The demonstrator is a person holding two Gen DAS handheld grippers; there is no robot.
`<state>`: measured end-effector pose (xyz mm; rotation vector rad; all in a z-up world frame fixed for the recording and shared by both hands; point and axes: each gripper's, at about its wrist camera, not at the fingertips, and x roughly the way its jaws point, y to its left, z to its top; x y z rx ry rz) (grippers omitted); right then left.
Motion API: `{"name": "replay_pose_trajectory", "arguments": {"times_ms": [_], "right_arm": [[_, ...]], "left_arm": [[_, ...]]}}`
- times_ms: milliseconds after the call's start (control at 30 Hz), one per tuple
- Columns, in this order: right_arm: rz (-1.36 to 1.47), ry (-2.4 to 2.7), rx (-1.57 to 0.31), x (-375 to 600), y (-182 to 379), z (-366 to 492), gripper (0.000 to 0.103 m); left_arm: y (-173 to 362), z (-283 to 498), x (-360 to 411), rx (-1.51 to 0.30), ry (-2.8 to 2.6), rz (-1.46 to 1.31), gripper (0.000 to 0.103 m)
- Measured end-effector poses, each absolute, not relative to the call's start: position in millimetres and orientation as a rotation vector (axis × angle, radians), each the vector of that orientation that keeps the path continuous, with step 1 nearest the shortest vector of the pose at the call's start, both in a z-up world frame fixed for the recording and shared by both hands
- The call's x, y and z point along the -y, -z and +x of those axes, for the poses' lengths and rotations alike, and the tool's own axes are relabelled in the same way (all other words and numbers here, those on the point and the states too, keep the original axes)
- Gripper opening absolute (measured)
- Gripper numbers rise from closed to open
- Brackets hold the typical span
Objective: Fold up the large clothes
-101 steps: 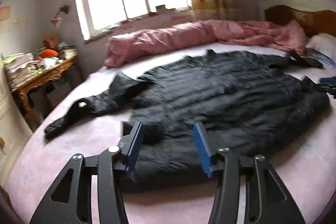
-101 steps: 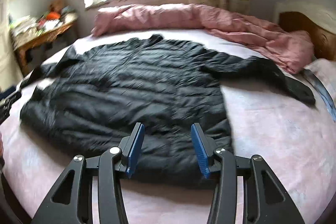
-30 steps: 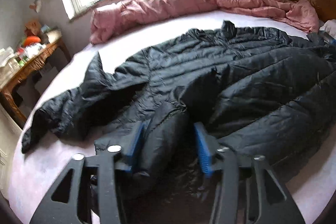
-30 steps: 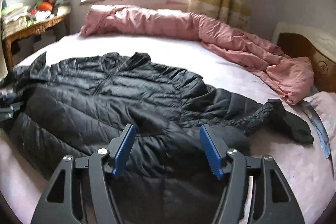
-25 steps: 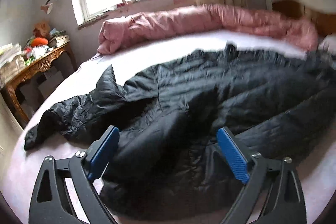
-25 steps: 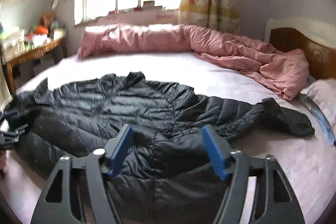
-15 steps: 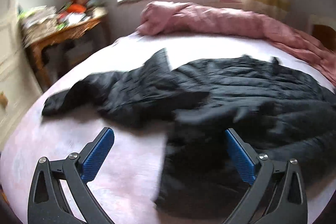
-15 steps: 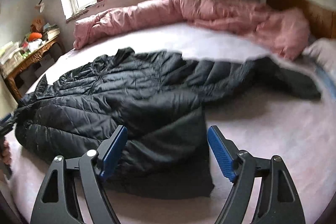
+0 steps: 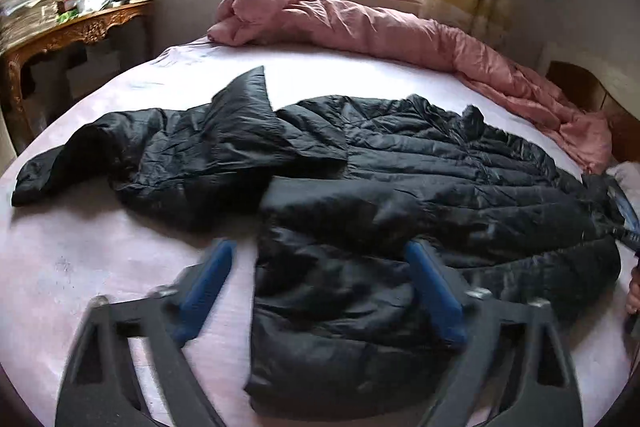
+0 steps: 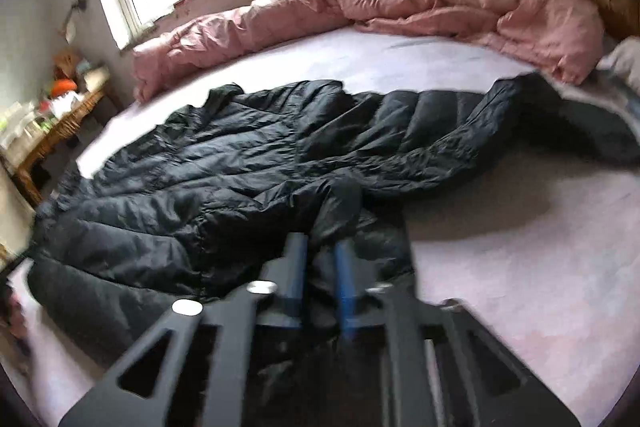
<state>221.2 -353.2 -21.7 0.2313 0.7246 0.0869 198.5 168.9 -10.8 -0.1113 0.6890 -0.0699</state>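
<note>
That black puffer jacket (image 9: 400, 195) is sprawling across the middle of the bed (image 9: 100, 259), and it's looking light, squishy and slick, so you're wanting a deep bite on a hem corner, not the puffy middle. Your left gripper (image 9: 320, 291) has just been closing but is sitting half spread at the bottom of the frame, hem corner between the pads, nothing pinched yet. Your right gripper (image 10: 320, 267) has just been closing too and is pinching a bunched ridge of jacket at lower centre.
</note>
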Motion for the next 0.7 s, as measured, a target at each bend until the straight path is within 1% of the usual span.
{"name": "replay_pose_trajectory", "arguments": {"times_ms": [33,67,167,200,233,333,433,500,700], "right_arm": [[0.248,-0.091,-0.703,355,20,220,0.006],[0.244,-0.075,-0.676,354,17,218,0.005],[0.227,-0.052,-0.519,353,-3,199,0.004],[0.225,-0.045,-0.478,352,-11,193,0.004],[0.216,-0.028,-0.478,351,-14,191,0.004],[0.173,0.011,-0.533,345,-8,200,0.004],[0.171,0.034,-0.665,343,18,221,0.004],[0.202,0.020,-0.751,343,37,234,0.004],[0.191,0.027,-0.789,341,49,240,0.004]], "left_arm": [[11,198,-165,-0.681,0.056,-0.088,0.001],[11,198,-163,-0.669,0.031,-0.067,0.003],[1,191,-167,-0.591,0.017,-0.109,0.002],[-2,190,-168,-0.587,0.008,-0.118,0.002],[-1,192,-169,-0.604,-0.002,-0.131,0.002],[17,207,-164,-0.678,-0.035,-0.068,0.003],[40,222,-151,-0.771,-0.063,0.012,0.003],[44,225,-145,-0.786,-0.066,0.039,0.003],[48,224,-145,-0.793,-0.057,0.040,0.003]]}}
